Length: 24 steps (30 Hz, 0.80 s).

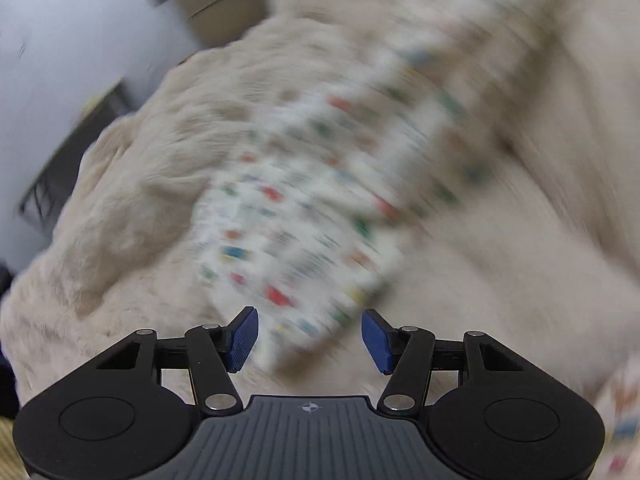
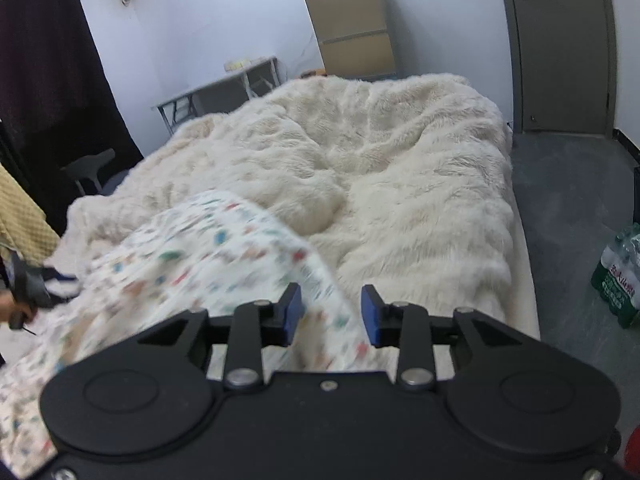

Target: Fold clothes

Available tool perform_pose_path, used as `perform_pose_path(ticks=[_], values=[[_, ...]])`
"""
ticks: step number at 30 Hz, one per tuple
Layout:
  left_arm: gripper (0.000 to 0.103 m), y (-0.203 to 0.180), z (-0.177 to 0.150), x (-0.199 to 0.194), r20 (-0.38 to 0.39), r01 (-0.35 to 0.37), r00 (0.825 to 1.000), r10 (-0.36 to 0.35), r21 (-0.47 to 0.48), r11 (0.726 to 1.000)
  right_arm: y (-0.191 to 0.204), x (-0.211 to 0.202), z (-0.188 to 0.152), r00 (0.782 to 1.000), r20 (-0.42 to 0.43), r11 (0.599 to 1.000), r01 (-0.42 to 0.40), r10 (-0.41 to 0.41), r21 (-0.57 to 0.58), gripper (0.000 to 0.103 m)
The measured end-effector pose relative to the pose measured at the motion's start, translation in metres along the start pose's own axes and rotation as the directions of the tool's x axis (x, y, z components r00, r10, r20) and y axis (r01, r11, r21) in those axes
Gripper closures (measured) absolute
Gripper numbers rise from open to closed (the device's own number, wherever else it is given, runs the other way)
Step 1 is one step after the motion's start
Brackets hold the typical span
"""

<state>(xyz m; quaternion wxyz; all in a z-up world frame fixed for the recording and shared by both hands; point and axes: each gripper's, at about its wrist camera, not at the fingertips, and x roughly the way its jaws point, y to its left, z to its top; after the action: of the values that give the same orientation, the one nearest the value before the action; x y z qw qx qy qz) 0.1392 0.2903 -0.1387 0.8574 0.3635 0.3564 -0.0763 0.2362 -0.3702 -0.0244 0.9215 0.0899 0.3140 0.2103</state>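
Observation:
A white garment with small coloured prints (image 1: 304, 208) lies on a cream fluffy blanket (image 1: 140, 184); the left wrist view is motion-blurred. My left gripper (image 1: 310, 338) is open, its blue pads either side of the garment's near end without closing on it. In the right wrist view the same garment (image 2: 192, 264) is bunched at the near left of the bed, blurred. My right gripper (image 2: 331, 312) is open, with the garment's edge running between its blue pads. The left gripper (image 2: 28, 284) shows at the far left edge.
The blanket (image 2: 400, 168) covers the whole bed. A cardboard box stack (image 2: 352, 28) and a small desk (image 2: 224, 88) stand at the far wall. A grey door (image 2: 560, 40) is right. Water bottles (image 2: 620, 276) stand on the floor right of the bed.

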Motion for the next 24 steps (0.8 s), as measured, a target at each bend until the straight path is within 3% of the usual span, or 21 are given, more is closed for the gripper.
perform_pose_path(ticks=[2, 3, 4, 5, 8, 9, 10, 11, 14, 15, 17, 18, 20, 24], values=[[0.057, -0.016, 0.000, 0.012, 0.011, -0.061, 0.998, 0.061, 0.082, 0.995, 0.006, -0.018, -0.017, 0.998, 0.041, 0.998, -0.043, 0.041, 0.043, 0.065], [0.067, -0.026, 0.004, 0.025, 0.022, -0.142, 0.990, 0.140, 0.127, 0.982, 0.010, -0.026, -0.026, 0.996, 0.052, 0.995, -0.072, 0.069, 0.064, 0.065], [0.091, -0.031, 0.010, 0.036, 0.034, -0.217, 0.976, 0.214, 0.154, 0.964, 0.015, -0.030, -0.034, 0.994, 0.056, 0.993, -0.093, 0.089, 0.070, 0.065], [0.101, -0.029, 0.014, 0.038, 0.047, -0.255, 0.967, 0.251, 0.150, 0.955, 0.020, -0.034, -0.041, 0.993, 0.063, 0.993, -0.101, 0.097, 0.059, 0.065], [0.102, -0.003, 0.029, 0.030, 0.116, -0.367, 0.926, 0.358, 0.062, 0.928, 0.032, -0.043, -0.057, 0.989, 0.085, 0.992, -0.124, 0.121, 0.036, 0.064], [0.102, 0.015, 0.032, 0.021, 0.138, -0.410, 0.904, 0.406, 0.006, 0.912, 0.034, -0.045, -0.060, 0.988, 0.093, 0.991, -0.127, 0.123, 0.033, 0.064], [0.102, 0.045, 0.031, 0.007, 0.142, -0.466, 0.869, 0.475, -0.094, 0.880, 0.036, -0.047, -0.062, 0.987, 0.103, 0.991, -0.129, 0.126, 0.029, 0.064], [0.102, 0.071, 0.029, -0.004, 0.130, -0.492, 0.846, 0.517, -0.182, 0.851, 0.037, -0.051, -0.064, 0.984, 0.123, 0.991, -0.132, 0.128, 0.024, 0.064], [0.102, 0.120, 0.008, -0.020, 0.057, -0.520, 0.823, 0.565, -0.324, 0.791, 0.036, -0.056, -0.067, 0.980, 0.146, 0.989, -0.145, 0.139, 0.028, 0.064], [0.102, 0.127, 0.000, -0.020, 0.033, -0.513, 0.833, 0.553, -0.329, 0.793, 0.037, -0.058, -0.069, 0.978, 0.151, 0.989, -0.148, 0.142, 0.027, 0.064], [0.090, 0.120, -0.014, -0.004, -0.039, -0.482, 0.869, 0.492, -0.283, 0.829, 0.037, -0.060, -0.071, 0.977, 0.159, 0.989, -0.146, 0.141, 0.018, 0.064], [0.087, 0.115, -0.019, 0.003, -0.078, -0.482, 0.874, 0.480, -0.264, 0.835, 0.037, -0.060, -0.071, 0.977, 0.160, 0.989, -0.147, 0.143, 0.010, 0.064], [0.068, 0.105, -0.033, 0.017, -0.164, -0.442, 0.897, 0.412, -0.287, 0.850, 0.036, -0.061, -0.072, 0.977, 0.158, 0.989, -0.146, 0.144, 0.002, 0.064], [0.062, 0.094, -0.040, 0.006, -0.164, -0.361, 0.932, 0.323, -0.365, 0.858, 0.045, -0.062, -0.070, 0.980, 0.140, 0.990, -0.138, 0.142, -0.037, 0.062]])
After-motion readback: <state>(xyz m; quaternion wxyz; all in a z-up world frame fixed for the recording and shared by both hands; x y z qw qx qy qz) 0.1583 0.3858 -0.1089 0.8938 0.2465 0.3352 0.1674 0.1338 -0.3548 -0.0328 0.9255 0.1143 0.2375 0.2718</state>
